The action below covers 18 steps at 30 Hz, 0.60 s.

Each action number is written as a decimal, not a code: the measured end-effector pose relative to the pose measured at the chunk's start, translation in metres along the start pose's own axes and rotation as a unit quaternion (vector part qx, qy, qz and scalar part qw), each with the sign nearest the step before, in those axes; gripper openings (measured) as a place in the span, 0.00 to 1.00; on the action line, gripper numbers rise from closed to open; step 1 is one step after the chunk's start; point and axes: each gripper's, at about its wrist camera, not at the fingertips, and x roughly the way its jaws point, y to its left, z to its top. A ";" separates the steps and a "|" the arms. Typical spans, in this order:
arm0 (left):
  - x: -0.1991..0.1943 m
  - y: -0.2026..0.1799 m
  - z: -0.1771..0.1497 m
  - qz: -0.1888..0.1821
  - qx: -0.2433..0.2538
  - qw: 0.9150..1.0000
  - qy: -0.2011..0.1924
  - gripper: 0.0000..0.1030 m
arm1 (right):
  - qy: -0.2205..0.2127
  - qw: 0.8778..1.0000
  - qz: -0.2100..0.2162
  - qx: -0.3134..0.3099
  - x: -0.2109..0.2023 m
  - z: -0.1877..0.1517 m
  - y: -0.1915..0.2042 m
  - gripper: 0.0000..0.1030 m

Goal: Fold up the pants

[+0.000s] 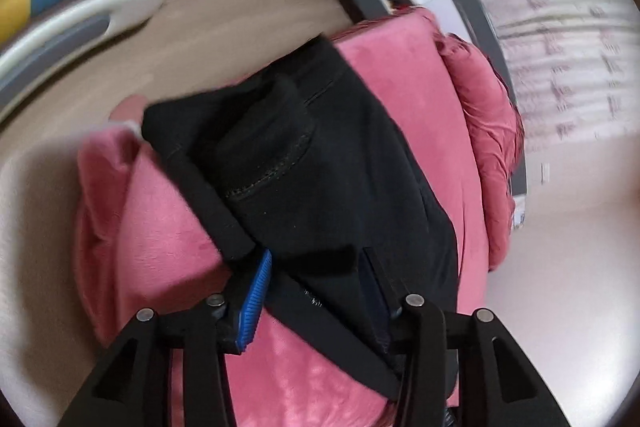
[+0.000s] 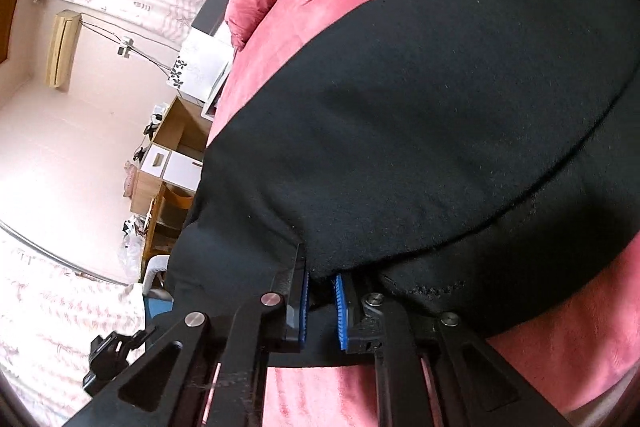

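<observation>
On pink bed (image 1: pixel 168 227), black pants (image 1: pixel 340 167), writing seemingly unreadable

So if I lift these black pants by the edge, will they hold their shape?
Probably not. The black pants drape and bunch in soft folds over the pink bedspread, so they look floppy. The fabric looks thick with stitched seams, so likely fairly heavy and not slippery.

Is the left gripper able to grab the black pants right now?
Probably yes. The left gripper stands open right over the black pants on the pink blanket, cloth already between its blue pads, and nothing blocks it.
</observation>
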 end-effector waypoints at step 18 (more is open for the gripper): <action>-0.029 -0.029 0.044 -0.089 0.017 0.996 -0.019 0.06 | -0.037 0.999 0.021 0.005 -0.027 0.025 0.022 0.08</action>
